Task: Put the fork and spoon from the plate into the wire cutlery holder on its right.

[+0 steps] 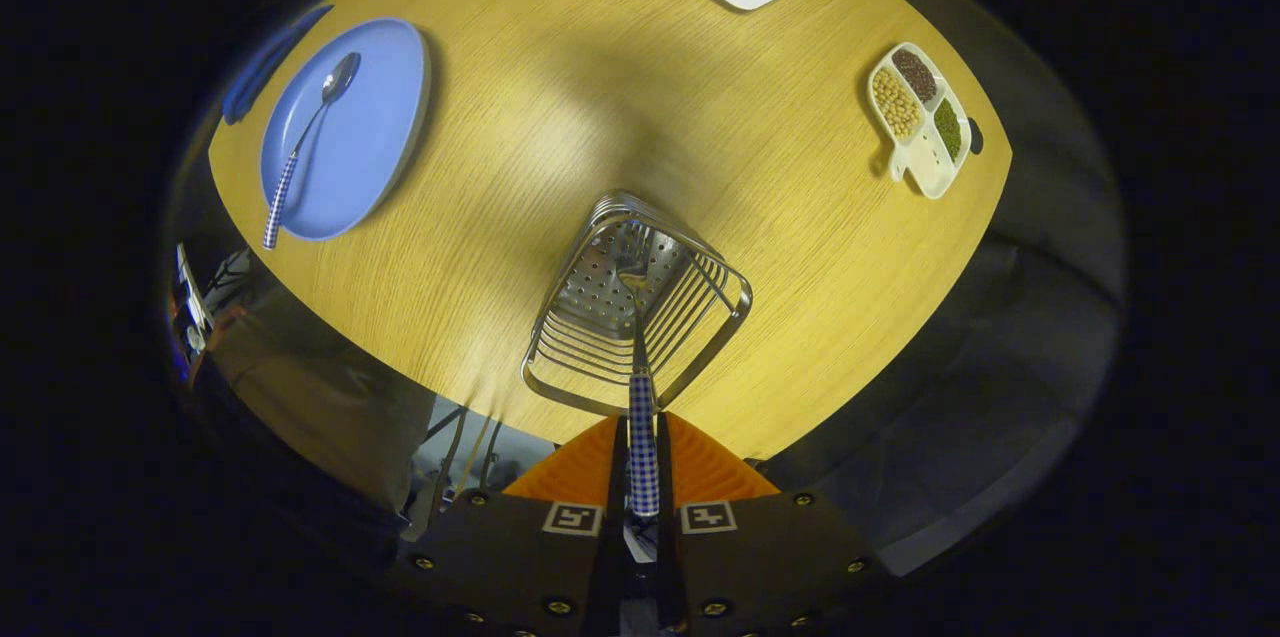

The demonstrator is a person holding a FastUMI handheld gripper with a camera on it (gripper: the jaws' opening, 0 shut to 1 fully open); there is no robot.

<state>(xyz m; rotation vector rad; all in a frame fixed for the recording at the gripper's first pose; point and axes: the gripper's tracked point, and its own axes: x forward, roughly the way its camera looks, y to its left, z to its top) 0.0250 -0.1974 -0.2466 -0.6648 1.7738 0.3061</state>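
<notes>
Two ridged fingers of the gripper [641, 447] are pressing together on the checked handle of the fork [641, 387], low in the frame's centre. The fork's long axis is running straight ahead, with its metal head pointing down into the wire cutlery holder [700, 337], a rounded-square chrome basket with a perforated floor. It is standing on the wood-grain table [560, 117]. In the upper left, the spoon [305, 147] is lying on the round blue plate [380, 107], bowl pointing away. At the upper right is sitting a white divided dish [930, 167] of beans.
</notes>
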